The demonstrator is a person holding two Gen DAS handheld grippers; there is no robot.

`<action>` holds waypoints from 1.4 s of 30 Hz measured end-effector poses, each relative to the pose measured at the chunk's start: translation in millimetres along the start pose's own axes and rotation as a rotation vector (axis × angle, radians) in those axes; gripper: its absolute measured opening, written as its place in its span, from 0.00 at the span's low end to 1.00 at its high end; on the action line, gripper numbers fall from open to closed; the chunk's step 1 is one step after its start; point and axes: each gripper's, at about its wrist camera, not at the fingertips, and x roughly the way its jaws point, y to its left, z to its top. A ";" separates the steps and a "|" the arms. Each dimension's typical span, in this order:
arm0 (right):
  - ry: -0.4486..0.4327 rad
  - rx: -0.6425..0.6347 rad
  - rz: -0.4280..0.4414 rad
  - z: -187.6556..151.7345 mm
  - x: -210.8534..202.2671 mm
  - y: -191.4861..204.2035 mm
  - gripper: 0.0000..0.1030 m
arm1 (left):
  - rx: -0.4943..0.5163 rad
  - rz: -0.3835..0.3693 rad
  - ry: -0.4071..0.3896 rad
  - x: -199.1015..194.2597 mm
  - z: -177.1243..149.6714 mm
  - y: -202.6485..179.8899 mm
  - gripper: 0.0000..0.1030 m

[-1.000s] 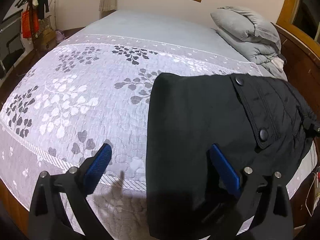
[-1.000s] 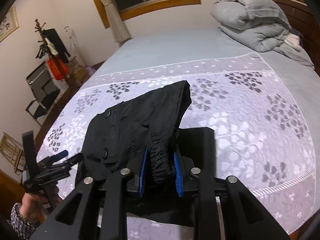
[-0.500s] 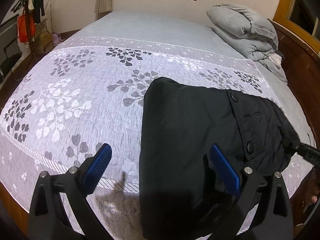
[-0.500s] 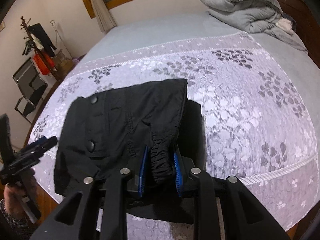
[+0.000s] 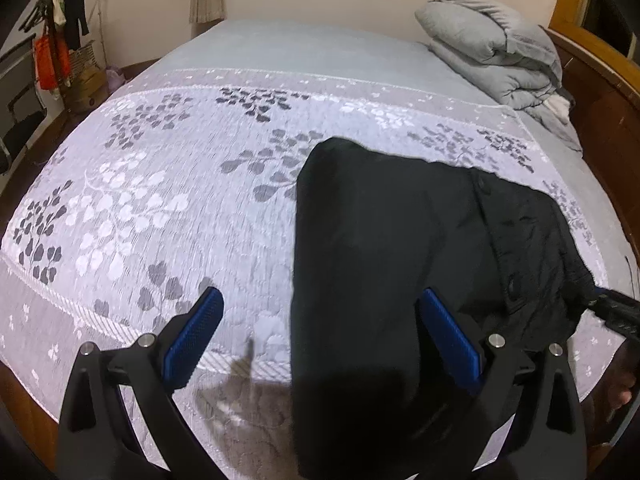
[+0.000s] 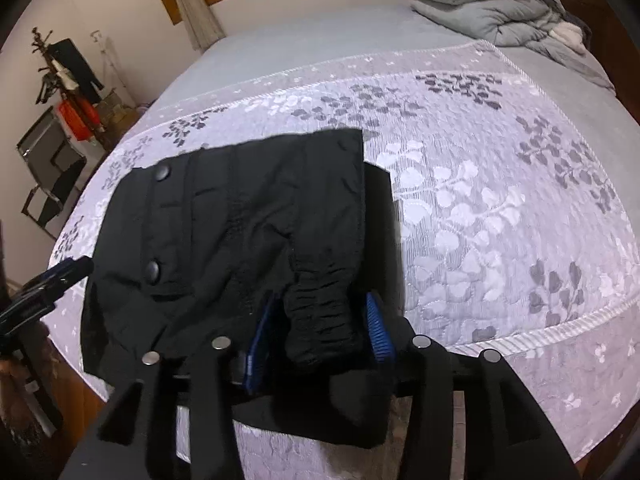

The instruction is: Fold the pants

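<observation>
Blue-padded fingers (image 6: 376, 330) of the right gripper (image 6: 316, 332) clench the gathered elastic hem of the black pants (image 6: 240, 232), carried over the folded stack. Left gripper (image 5: 320, 336) hangs released, fingers spread wide, one over the pants, one over the bedspread (image 5: 160, 200). Pants lie near the bed's front edge, already doubled. Judged late: lay the held end flat, let go, smooth.

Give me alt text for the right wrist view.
The right gripper is clamped on the gathered elastic edge of black pants lying partly folded on a floral bedspread. A grey duvet is piled at the far end of the bed.
</observation>
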 end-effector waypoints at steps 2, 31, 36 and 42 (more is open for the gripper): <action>-0.025 0.026 0.020 5.6 -10.2 -7.9 0.66 | -0.008 0.002 0.007 1.3 -1.7 4.6 0.95; 0.094 0.049 0.052 -12.6 10.0 -15.4 0.31 | 0.021 -0.003 0.038 18.5 -2.5 -4.8 0.97; 0.078 0.017 0.031 -11.2 -2.1 -10.4 0.36 | 0.047 -0.003 0.011 6.3 0.7 -11.9 0.97; 0.087 0.017 0.015 -17.2 -9.2 -8.2 0.36 | 0.059 -0.020 0.003 -7.2 0.5 -24.0 0.97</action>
